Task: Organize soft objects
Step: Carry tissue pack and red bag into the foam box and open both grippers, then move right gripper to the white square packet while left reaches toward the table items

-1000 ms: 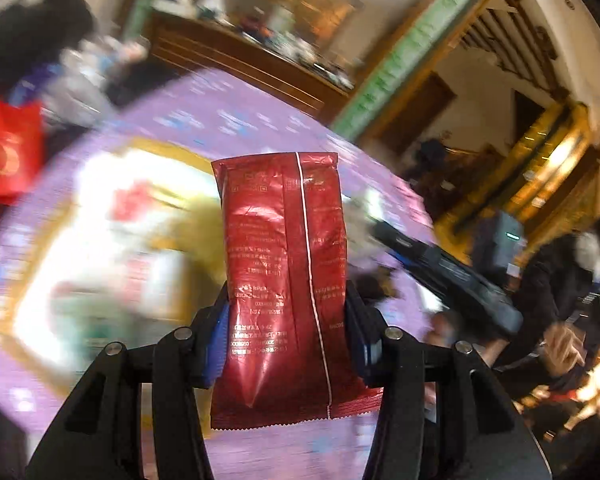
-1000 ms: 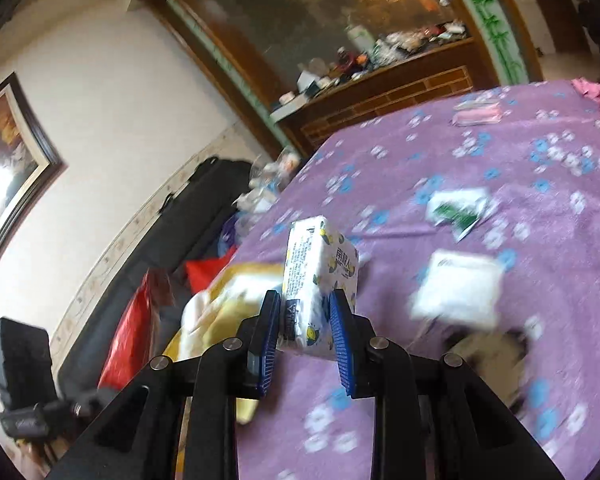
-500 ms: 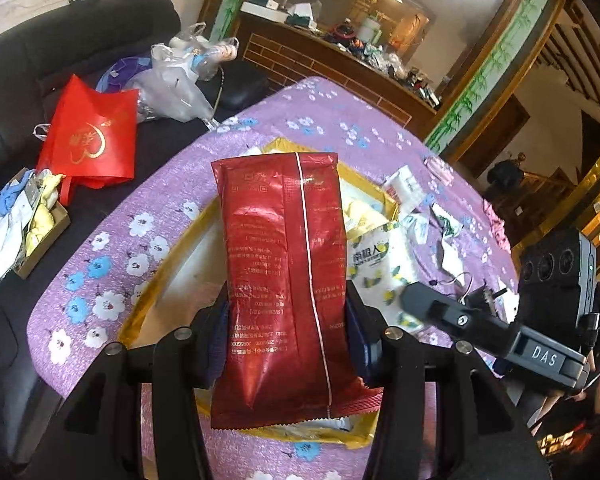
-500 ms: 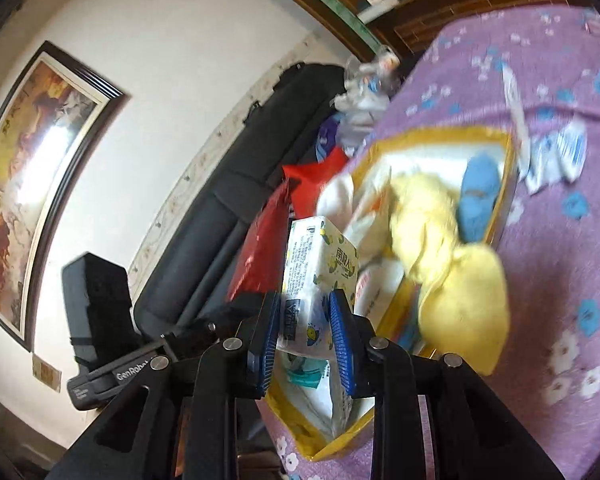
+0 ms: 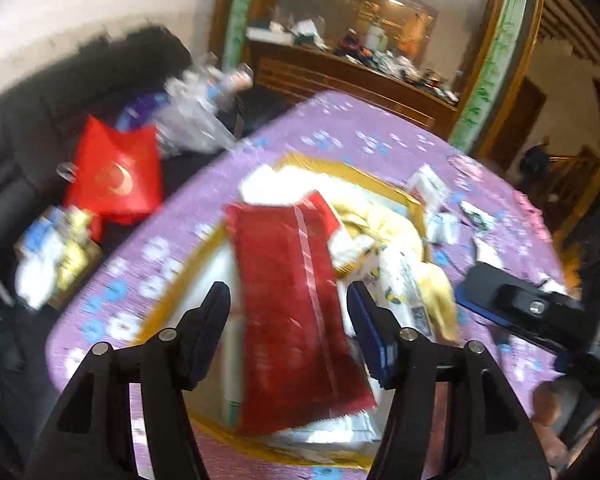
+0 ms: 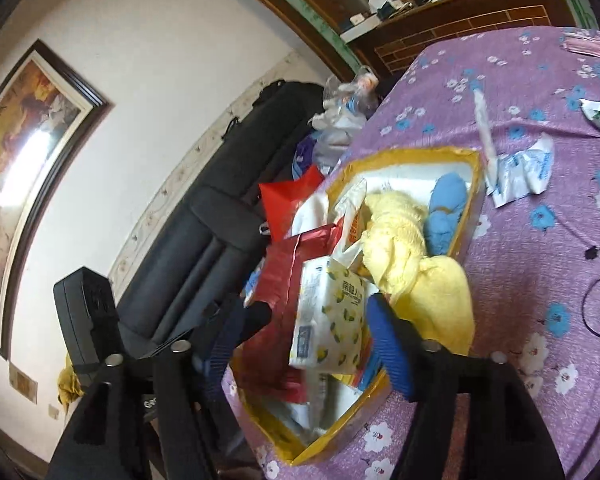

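Observation:
A yellow-rimmed box [image 5: 414,206] [image 6: 475,184] sits on the purple flowered table. My left gripper [image 5: 288,322] is open above it; the red foil packet [image 5: 296,304] lies loose between the jaws, tilted, over the box, blurred. My right gripper [image 6: 300,344] is open; the lemon-print tissue pack [image 6: 328,320] sits between the jaws on the box contents, next to the red packet [image 6: 276,336]. Yellow cloth [image 6: 404,232] and a blue cloth [image 6: 446,212] lie in the box.
Loose white and green wrappers [image 6: 520,172] lie on the table [image 6: 540,260] right of the box. A black sofa [image 6: 220,220] with a red bag [image 5: 116,176] and plastic bags stands left. A black cable [image 6: 596,312] lies at the right edge.
Both grippers have opened. The red packet and the tissue pack have been let go and have dropped onto the box contents.

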A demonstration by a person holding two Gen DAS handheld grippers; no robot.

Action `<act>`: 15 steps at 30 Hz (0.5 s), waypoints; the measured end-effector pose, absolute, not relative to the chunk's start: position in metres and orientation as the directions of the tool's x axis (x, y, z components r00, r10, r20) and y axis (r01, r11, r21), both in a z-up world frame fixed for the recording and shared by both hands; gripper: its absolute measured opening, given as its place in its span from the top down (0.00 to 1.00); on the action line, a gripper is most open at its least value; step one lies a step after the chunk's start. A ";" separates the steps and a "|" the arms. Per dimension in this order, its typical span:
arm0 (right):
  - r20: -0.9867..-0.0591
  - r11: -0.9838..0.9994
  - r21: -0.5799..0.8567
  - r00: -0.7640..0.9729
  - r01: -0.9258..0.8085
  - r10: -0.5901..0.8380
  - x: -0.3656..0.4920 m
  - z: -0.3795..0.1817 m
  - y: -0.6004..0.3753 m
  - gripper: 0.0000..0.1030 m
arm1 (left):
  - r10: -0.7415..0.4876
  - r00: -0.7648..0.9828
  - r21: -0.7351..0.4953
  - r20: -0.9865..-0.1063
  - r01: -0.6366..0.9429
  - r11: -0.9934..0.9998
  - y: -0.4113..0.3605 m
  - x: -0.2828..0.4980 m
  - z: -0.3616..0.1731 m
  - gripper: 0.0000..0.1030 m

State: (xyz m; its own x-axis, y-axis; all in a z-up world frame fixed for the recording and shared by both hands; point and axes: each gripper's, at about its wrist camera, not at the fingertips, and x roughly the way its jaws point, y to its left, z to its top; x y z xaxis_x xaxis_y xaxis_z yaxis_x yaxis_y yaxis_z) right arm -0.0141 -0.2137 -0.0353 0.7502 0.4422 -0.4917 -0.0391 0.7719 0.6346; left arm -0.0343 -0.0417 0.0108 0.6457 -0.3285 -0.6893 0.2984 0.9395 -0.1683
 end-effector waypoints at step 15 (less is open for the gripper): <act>-0.499 0.889 0.458 0.825 -0.009 0.266 -0.086 0.007 -0.278 0.21 | -0.502 0.560 -0.267 -0.659 0.450 0.852 -0.083 -0.065 0.052 0.35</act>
